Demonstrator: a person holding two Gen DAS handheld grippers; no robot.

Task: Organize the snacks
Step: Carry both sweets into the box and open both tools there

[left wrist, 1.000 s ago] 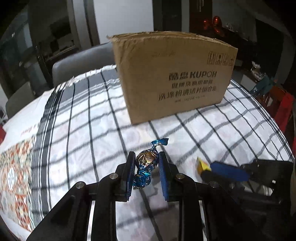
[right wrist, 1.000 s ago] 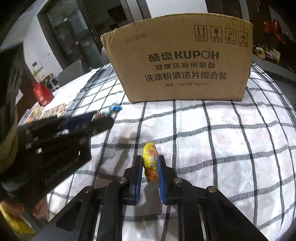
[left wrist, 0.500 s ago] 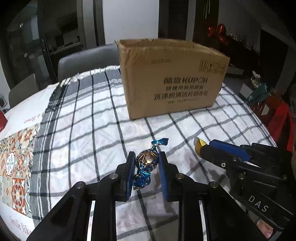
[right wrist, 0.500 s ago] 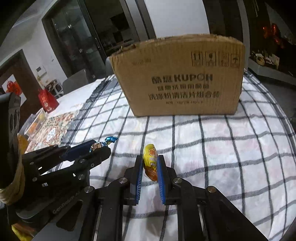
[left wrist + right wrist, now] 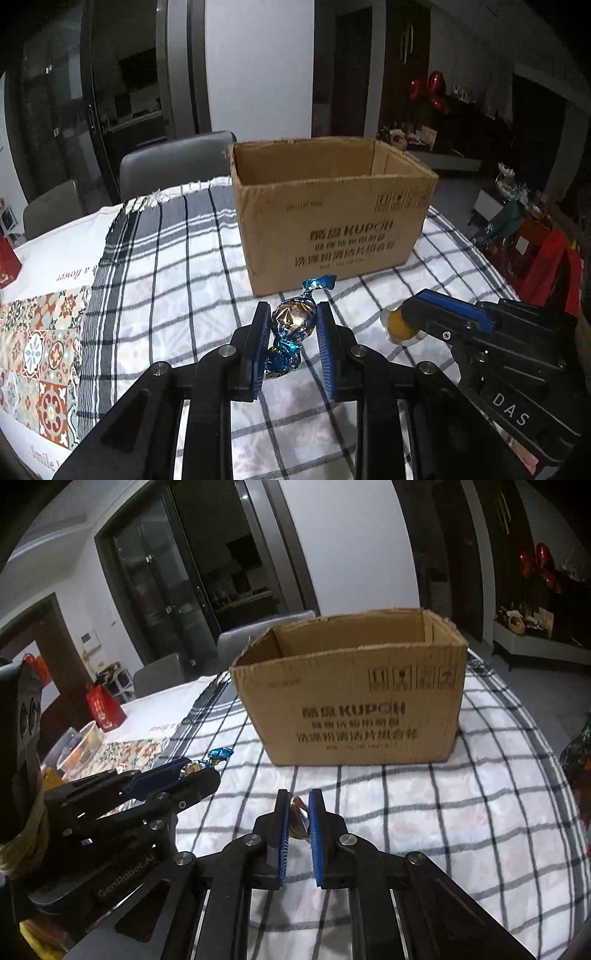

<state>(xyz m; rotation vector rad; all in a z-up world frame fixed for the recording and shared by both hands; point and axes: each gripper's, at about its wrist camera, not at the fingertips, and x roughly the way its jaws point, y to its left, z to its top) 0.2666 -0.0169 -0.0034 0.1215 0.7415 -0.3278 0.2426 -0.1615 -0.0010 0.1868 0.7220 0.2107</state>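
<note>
My right gripper (image 5: 297, 805) sits at the bottom centre of the frame, its blue pads pinched on a small wrapped snack (image 5: 297, 814) whose colour I can't make out. At the left edge my left gripper (image 5: 192, 771) holds a blue-foil candy (image 5: 218, 755), its twisted end sticking out past the tips. The open cardboard box (image 5: 351, 701) stands in the middle of the frame on the checked tablecloth (image 5: 461, 812), beyond both grippers and apart from them.

Box (image 5: 332, 221) on tablecloth (image 5: 177, 280); chair (image 5: 173, 166) behind box.
</note>
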